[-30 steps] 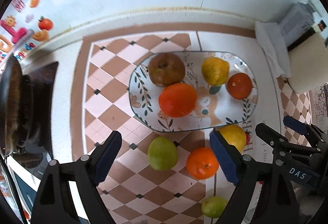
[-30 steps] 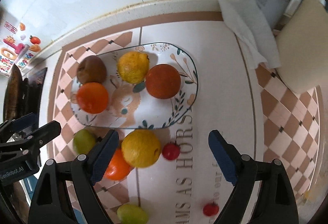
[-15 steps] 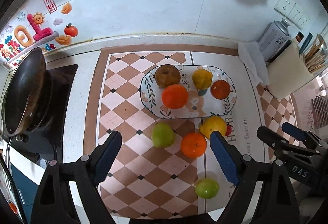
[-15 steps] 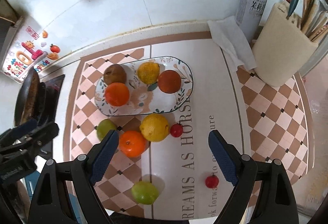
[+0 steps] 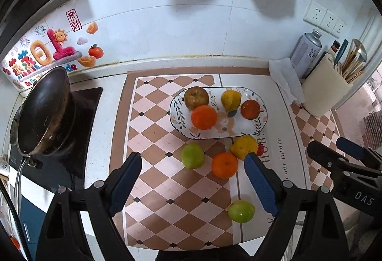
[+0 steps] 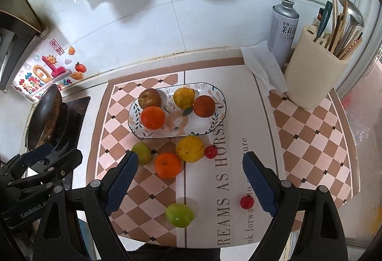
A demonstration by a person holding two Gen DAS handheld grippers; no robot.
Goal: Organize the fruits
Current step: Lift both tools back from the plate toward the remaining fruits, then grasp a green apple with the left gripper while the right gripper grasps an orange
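Two grippers are in view, both with jaws spread wide and nothing held. The left gripper (image 5: 193, 181) frames a round green fruit (image 5: 193, 156) and a round orange citrus fruit (image 5: 225, 164) just ahead of its blue-padded fingers (image 5: 125, 181). A yellow lemon-shaped fruit (image 5: 244, 147) lies beyond the right-hand finger tip, touching the orange fruit. A second green fruit (image 5: 241, 211) lies between the jaws, close to the right-hand finger.

The right gripper (image 6: 191, 181) is likewise empty. Between its jaws lie that second green fruit (image 6: 179, 211) and a small red cherry-like fruit (image 6: 246, 202), the latter just beside the right-hand finger. Ahead of the jaws sits another small red fruit (image 6: 211, 151), touching the yellow fruit (image 6: 190, 148).

Farther ahead, the oval white ceramic plate with leaf pattern (image 6: 216, 121) holds four fruits: brown, bright orange, yellow, dark orange. All rests on a checkered brown-and-cream mat (image 6: 310, 127). Left of the jaws sits a dark wok (image 5: 44, 113); right of them, a cream utensil holder (image 6: 315, 74) and a grey spray can (image 6: 283, 24).
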